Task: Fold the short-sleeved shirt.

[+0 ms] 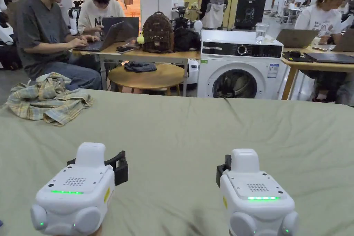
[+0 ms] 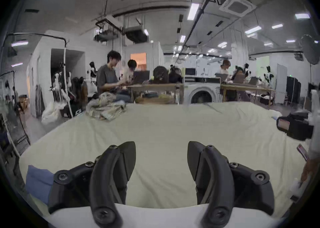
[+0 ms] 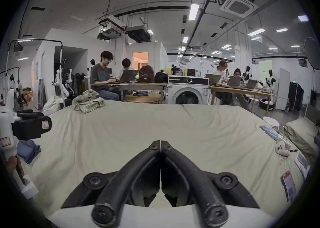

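Hovering both tools over the bed: left tool spread, right tool pressed together. I'm reaching far-left for the crumpled plaid shirt, aiming at its shoulders.

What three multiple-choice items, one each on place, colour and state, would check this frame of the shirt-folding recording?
1. Where does the shirt lie?
A. far left corner of the bed
B. between the grippers
C. on the washing machine

2. What colour is the bed sheet?
A. red
B. pale green
C. black

3. How do the jaws of the two hand-held grippers stand?
A. both shut
B. left open, right shut
C. left shut, right open

Key: 1 A, it sits crumpled at the far left edge. 2 B, the sheet is pale green. 3 B, the left gripper shows a wide gap, while the right gripper has its tips together.
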Available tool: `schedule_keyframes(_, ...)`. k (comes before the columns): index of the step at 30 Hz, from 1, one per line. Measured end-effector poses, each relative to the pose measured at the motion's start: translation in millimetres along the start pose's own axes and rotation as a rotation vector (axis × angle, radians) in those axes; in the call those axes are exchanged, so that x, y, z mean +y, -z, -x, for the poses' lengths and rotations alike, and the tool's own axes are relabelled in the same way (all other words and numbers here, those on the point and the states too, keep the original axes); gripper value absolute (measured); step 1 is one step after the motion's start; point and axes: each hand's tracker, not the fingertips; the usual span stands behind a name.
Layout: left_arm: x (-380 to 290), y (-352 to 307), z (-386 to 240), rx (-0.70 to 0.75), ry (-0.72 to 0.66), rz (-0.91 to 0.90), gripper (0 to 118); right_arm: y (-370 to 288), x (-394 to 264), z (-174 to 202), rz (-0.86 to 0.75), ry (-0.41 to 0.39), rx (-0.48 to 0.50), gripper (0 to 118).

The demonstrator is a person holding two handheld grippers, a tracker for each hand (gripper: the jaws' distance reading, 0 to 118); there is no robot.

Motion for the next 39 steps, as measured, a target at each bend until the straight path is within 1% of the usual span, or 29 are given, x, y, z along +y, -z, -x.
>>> schedule_keyframes(1,0.5,-2.3,-3.7,-0.023,0.011,-0.019,57,-1.8,-0.1,-4.2,-0.007,0.007,-0.009,0)
schedule_keyframes(2,0.6,-3.3,-8.6,-0.019,0.022,-0.025,51,-3.3,-0.5,-8.0,-0.019,0.011,-0.017,0)
schedule_keyframes(3,0.5,-4.3,-12.4,-0.021,0.037,-0.039,40,-4.3,-0.3,-11.1,-0.027,0.017,-0.021,0)
schedule_keyframes(5,-0.9,-4.2,-23.8,0.022,0.082,-0.081,29,-7.2,0.1,-16.2,-0.046,0.029,-0.035,0)
schedule_keyframes(8,-1.4,-0.3,-28.1,0.029,0.085,-0.060,12,-9.1,0.5,-20.5,-0.064,0.033,-0.046,0)
schedule_keyframes(10,-1.8,-0.5,-26.5,0.026,0.054,-0.064,6,-10.6,0.7,-21.5,-0.074,0.035,-0.052,0)
schedule_keyframes(11,-1.6,-0.1,-26.4,0.026,0.045,-0.058,6,-10.3,0.5,-21.4,-0.077,0.035,-0.057,0)
schedule_keyframes(12,-1.0,-0.4,-26.9,0.028,0.044,-0.058,0,-11.2,0.4,-21.6,-0.080,0.036,-0.060,0)
schedule_keyframes(14,-1.6,-2.0,-26.9,0.029,0.041,-0.062,0,-12.5,0.4,-20.6,-0.085,0.025,-0.094,0)
schedule_keyframes(17,-0.3,-4.5,-30.7,0.033,0.065,-0.062,0,-12.7,0.0,-23.4,-0.090,0.021,-0.078,0)
schedule_keyframes(19,2.4,-7.8,-30.0,0.005,0.038,-0.078,0,-10.7,-0.2,-24.0,-0.089,0.014,-0.092,0)
schedule_keyframes(21,5.5,-6.6,-33.8,0.011,0.042,-0.082,0,-12.4,-0.9,-28.1,-0.095,0.030,-0.076,0)
schedule_keyframes(24,4.9,-6.3,-33.7,0.000,0.047,-0.098,0,-12.8,0.2,-27.7,-0.099,0.023,-0.093,0)
schedule_keyframes(27,6.5,-6.4,-35.5,0.009,0.029,-0.093,0,-13.3,1.1,-30.0,-0.110,0.034,-0.095,0)
schedule_keyframes(32,6.1,-6.3,-35.6,0.008,0.049,-0.088,0,-12.4,1.1,-32.0,-0.115,0.059,-0.100,0)
schedule_keyframes(36,7.5,-7.1,-35.1,0.020,0.041,-0.085,0,-12.1,1.0,-29.4,-0.119,0.048,-0.097,0)
schedule_keyframes(39,8.5,-7.7,-32.7,0.016,0.026,-0.091,0,-9.1,1.9,-29.5,-0.115,0.042,-0.093,2)
